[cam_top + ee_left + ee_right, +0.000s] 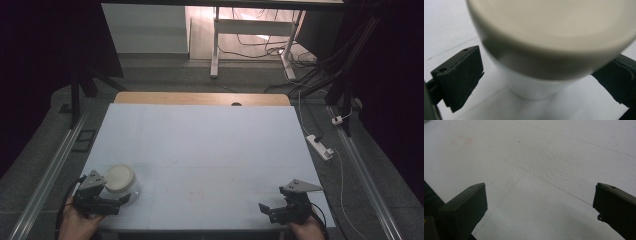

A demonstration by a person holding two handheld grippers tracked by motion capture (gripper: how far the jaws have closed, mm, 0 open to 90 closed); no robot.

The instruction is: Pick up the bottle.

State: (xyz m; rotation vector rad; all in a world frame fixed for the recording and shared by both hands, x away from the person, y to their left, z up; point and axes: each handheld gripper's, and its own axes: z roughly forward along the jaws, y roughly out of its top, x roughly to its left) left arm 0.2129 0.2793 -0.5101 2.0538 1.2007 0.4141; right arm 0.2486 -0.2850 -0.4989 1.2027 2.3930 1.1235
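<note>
One white table [200, 145] carries everything. At its seven o'clock corner stands a cream-lidded jar [120, 181], upright, close to the person for an easy reach. Around it the left gripper [121, 199] has its jaws spread, not yet clamped. At five o'clock, the right gripper [265, 210] waits released over bare surface.

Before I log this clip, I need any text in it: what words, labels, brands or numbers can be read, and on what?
None can be read.
Jar: cream lid and clear body show no label; the lid is blurred in the left gripper view.
Left gripper and right gripper: no markings legible.
Table: plain white sheet with faint lines and a reddish smudge, no writing.
</note>
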